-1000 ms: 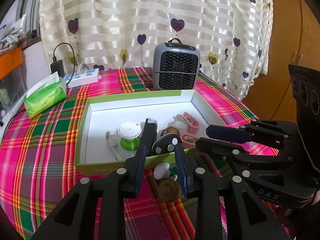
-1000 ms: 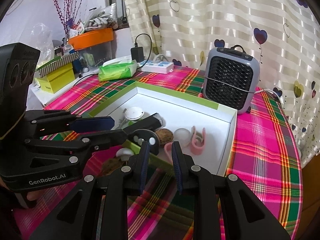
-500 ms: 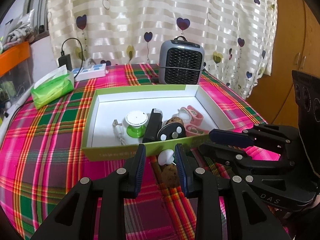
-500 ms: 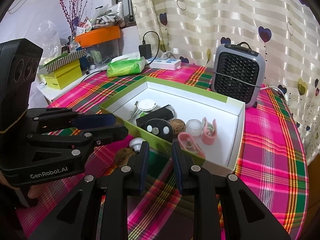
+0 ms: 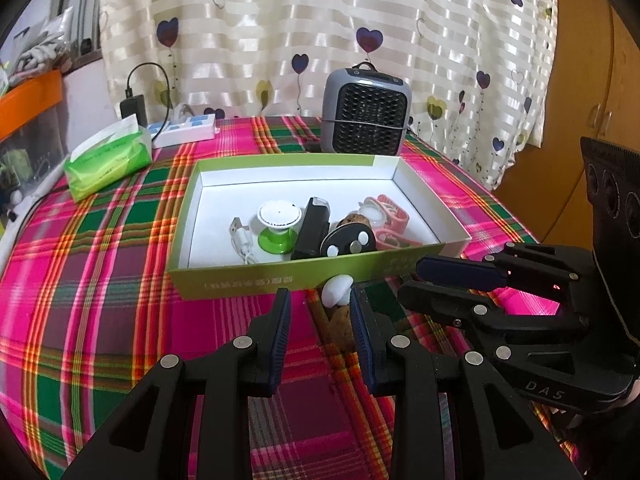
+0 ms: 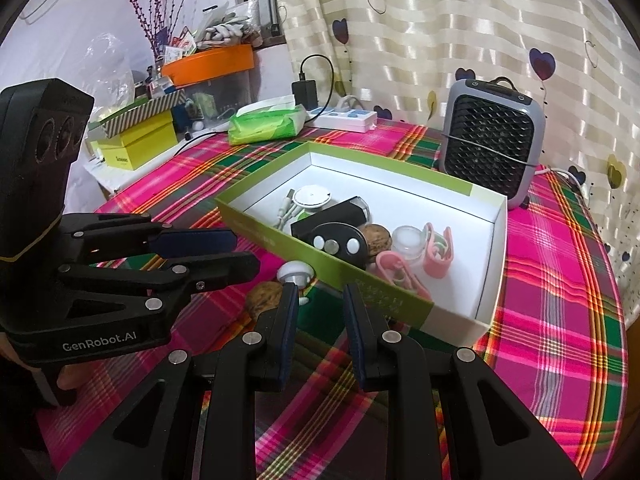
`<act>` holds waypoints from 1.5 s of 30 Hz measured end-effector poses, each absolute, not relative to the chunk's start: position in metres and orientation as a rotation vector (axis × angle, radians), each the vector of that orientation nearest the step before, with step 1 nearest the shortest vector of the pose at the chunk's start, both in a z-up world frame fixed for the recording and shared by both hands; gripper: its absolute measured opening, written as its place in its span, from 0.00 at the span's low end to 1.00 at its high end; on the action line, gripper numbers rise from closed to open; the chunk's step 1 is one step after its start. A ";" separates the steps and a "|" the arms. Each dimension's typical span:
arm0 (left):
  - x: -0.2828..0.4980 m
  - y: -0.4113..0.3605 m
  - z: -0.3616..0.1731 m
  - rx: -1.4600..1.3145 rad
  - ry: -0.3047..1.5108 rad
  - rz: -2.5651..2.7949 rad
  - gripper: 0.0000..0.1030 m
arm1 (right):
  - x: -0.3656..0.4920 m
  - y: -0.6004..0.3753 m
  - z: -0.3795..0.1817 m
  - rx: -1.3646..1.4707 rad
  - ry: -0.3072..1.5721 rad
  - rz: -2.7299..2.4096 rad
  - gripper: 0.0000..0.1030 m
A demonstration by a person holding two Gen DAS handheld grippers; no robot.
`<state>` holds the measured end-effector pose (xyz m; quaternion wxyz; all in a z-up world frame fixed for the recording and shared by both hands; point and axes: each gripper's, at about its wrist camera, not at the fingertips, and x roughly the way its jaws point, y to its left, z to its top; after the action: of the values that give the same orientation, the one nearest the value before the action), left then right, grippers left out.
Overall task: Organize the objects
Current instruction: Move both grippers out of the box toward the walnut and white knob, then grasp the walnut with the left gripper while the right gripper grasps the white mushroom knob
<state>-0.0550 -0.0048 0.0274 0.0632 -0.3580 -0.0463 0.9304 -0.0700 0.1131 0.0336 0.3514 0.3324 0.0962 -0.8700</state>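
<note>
A green-sided white box (image 5: 280, 280) (image 6: 400, 300) on the plaid table holds a green-and-white round gadget (image 5: 279, 224), a black remote (image 5: 312, 228), a black key fob (image 5: 349, 242) (image 6: 335, 242), a walnut (image 6: 379, 240), pink clips (image 5: 390, 220) (image 6: 436, 254) and a white cable (image 5: 240, 238). In front of the box lie a small white knob (image 5: 336, 289) (image 6: 294, 272) and a walnut (image 5: 340, 318) (image 6: 264, 296). My left gripper (image 5: 320, 312) is open and empty, just short of them. My right gripper (image 6: 318, 308) is open and empty beside it.
A grey fan heater (image 5: 366, 114) (image 6: 494, 140) stands behind the box. A green tissue pack (image 5: 106, 160) and a white power strip (image 5: 184, 130) lie at the back left. Yellow boxes (image 6: 136, 142) and an orange tray (image 6: 208, 64) sit on a side shelf.
Both grippers have pulled back from the box towards the table's near edge. The key fob, earlier close to the fingertips, now rests in the box. Both stay open.
</note>
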 end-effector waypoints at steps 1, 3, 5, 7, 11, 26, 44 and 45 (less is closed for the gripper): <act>-0.055 -0.005 0.027 -1.084 -0.143 2.810 0.27 | -0.070 0.113 0.034 0.860 0.248 -2.251 0.24; -0.055 -0.007 0.026 -1.091 -0.149 2.809 0.27 | -0.071 0.113 0.033 0.863 0.244 -2.247 0.24; -0.056 -0.008 0.025 -1.098 -0.154 2.807 0.27 | -0.071 0.113 0.033 0.867 0.243 -2.241 0.24; -0.056 -0.008 0.024 -1.106 -0.154 2.805 0.27 | -0.071 0.112 0.033 0.867 0.244 -2.238 0.24; -0.058 -0.010 0.023 -1.116 -0.157 2.809 0.27 | -0.070 0.110 0.033 0.872 0.251 -2.224 0.30; -0.060 0.010 0.014 -1.142 -0.104 2.693 0.30 | -0.075 0.119 0.033 0.903 0.212 -2.270 0.38; -0.073 0.007 0.003 -1.231 -0.193 2.682 0.26 | -0.074 0.117 0.033 0.909 0.232 -2.272 0.38; -0.073 0.006 0.003 -1.231 -0.199 2.687 0.26 | -0.074 0.117 0.034 0.910 0.234 -2.271 0.38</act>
<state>-0.0726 0.0060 0.0034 0.0895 -0.4139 -0.0670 0.9034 -0.0738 0.1169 0.0336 0.3354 0.3487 0.0898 -0.8705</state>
